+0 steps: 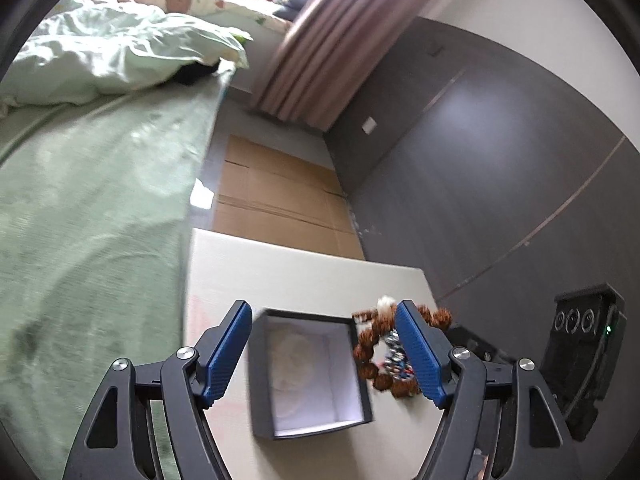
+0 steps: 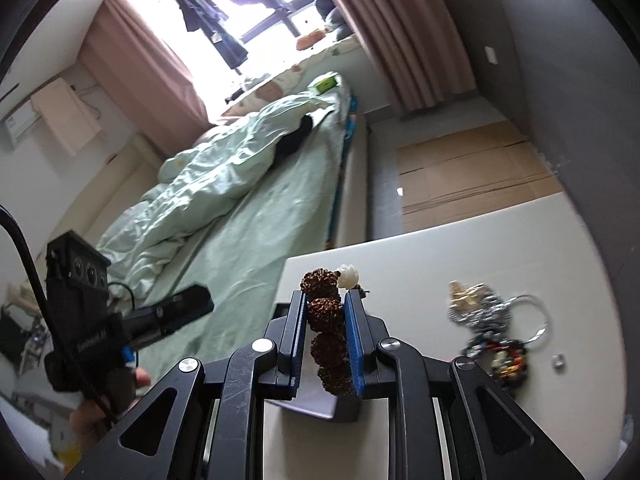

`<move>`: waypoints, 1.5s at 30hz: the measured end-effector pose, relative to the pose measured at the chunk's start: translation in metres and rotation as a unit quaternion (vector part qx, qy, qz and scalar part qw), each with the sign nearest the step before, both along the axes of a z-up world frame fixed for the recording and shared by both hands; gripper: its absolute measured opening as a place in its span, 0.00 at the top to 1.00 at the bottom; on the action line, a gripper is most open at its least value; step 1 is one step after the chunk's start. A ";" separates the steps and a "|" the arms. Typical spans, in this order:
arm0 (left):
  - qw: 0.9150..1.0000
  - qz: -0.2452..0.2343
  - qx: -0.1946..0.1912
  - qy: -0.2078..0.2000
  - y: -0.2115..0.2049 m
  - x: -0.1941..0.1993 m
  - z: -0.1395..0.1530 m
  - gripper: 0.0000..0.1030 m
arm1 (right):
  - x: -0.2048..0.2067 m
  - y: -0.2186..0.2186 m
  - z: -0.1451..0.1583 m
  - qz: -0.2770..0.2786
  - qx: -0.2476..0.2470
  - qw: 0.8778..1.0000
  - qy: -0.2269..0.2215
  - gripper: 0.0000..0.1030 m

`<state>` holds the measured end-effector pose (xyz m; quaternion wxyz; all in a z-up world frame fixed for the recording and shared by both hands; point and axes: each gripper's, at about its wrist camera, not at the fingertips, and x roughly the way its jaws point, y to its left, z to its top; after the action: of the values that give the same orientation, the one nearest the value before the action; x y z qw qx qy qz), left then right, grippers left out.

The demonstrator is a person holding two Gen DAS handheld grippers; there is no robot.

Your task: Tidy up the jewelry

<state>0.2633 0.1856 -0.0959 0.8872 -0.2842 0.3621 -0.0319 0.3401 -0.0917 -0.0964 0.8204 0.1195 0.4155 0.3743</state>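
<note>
**Bead bracelet lifted beside the open box, drop not yet lined up**

Left wrist view: the left gripper (image 1: 326, 354) has its jaws spread wide and empty, straddling the open black box (image 1: 310, 376) on the bench (image 1: 280, 264). The brown bead bracelet (image 1: 384, 354) hangs just right of the box, above a heap of other jewelry (image 1: 394, 354). If released here, I judge it would miss the box and tangle in that heap.

Right wrist view: the right gripper (image 2: 325, 320) is clenched on the bracelet (image 2: 326, 308), pinching a single bead. Such a thin hold may slip or let the loop swing. More jewelry (image 2: 494, 326) lies to the right.
</note>
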 end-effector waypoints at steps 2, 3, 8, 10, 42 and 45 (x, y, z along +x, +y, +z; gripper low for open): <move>1.000 0.011 0.000 0.002 0.005 -0.003 0.000 0.27 | -0.002 0.008 -0.003 0.014 0.006 1.000 0.004 0.80; 1.000 0.016 -0.004 0.001 0.009 -0.003 0.000 0.27 | -0.003 0.012 -0.004 0.020 0.008 1.000 0.007 0.80; 1.000 0.030 -0.010 0.001 0.017 -0.011 -0.001 0.27 | -0.009 0.028 -0.013 0.043 0.021 0.998 0.028 0.80; 1.000 0.029 -0.008 0.002 0.016 -0.011 -0.001 0.27 | -0.009 0.032 -0.017 0.051 0.029 0.997 0.040 0.80; 0.994 -0.071 0.077 0.013 -0.073 0.013 -0.001 0.21 | 0.011 -0.075 -0.028 -0.072 -0.021 0.992 0.097 0.56; 0.993 -0.090 0.080 0.013 -0.091 0.019 -0.003 0.21 | 0.014 -0.091 -0.031 -0.089 -0.020 0.990 0.106 0.48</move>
<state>0.2826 0.0944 -0.0993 0.8957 -0.1790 0.3992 -0.0791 0.3538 -0.1829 -0.1276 0.8041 0.1780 0.4951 0.2769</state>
